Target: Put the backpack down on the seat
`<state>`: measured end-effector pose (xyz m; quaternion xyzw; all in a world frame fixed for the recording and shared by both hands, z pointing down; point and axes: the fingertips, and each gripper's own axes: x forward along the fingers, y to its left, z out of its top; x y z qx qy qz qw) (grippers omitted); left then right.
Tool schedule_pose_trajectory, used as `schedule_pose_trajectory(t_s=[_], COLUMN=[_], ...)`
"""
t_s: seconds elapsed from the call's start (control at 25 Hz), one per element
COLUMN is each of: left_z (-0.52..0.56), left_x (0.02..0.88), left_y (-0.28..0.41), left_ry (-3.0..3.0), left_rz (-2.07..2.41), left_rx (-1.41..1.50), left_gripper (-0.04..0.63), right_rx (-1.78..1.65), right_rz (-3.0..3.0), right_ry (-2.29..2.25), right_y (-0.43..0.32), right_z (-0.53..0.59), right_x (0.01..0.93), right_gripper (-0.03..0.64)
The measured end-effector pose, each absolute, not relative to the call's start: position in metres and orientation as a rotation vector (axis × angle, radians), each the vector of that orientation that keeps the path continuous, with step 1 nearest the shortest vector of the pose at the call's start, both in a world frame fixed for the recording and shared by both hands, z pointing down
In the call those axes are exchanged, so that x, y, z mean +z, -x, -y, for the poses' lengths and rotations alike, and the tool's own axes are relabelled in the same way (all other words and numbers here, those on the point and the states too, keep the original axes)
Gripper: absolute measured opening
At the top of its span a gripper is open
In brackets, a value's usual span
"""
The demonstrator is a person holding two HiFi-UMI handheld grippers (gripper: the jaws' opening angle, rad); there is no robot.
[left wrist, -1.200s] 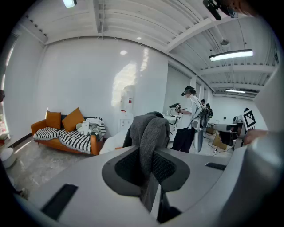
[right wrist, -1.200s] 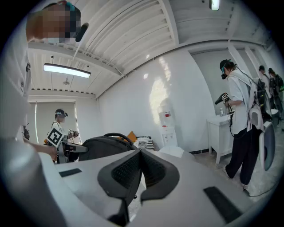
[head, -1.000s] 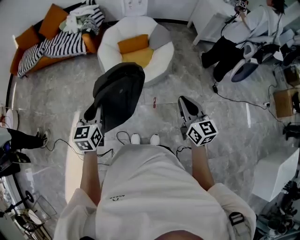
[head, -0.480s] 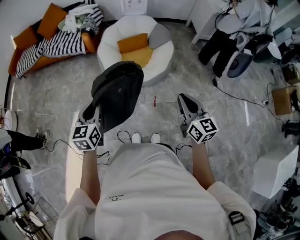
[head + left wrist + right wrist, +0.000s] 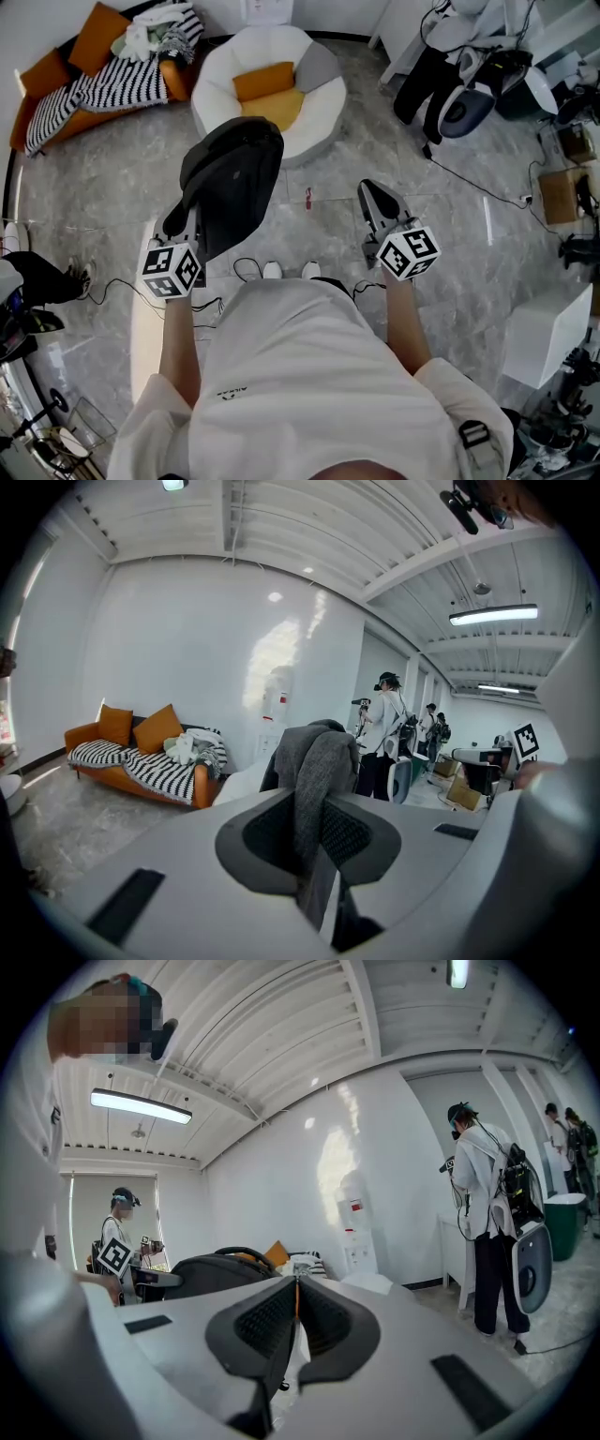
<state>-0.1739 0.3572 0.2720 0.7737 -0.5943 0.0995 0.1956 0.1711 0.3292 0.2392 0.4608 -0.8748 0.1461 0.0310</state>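
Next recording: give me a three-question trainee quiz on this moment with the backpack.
1. True or false: the backpack already rests on the white seat.
2. Which gripper holds the backpack: A left, B right, C both?
3. Fill in: the jaws of the right gripper are ____.
Key: 1 false, it hangs from a gripper. 2 A, the left gripper pinches its grey strap. 3 shut, with nothing between them.

The grey marbled floor [image 5: 103, 178] carries a round white seat [image 5: 319, 117], an orange sofa [image 5: 178, 80] and loose cables [image 5: 469, 181]
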Motion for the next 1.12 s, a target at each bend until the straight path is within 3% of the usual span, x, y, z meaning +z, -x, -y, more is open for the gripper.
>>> schedule_pose_trajectory(t_s=[1.12], left_z=[-0.342], left_x=[0.279], left_y=[0.205], left_ry=[-2.160], left_rz=[1.655], left_rx=[0.271], left_gripper=[0.061], right_rx=[0.452], right_rz=[2.730], right_ry=[-1.345], right_y=[-0.125], right_z=[-0.303], right_x=[0.239], right_gripper=[0.025])
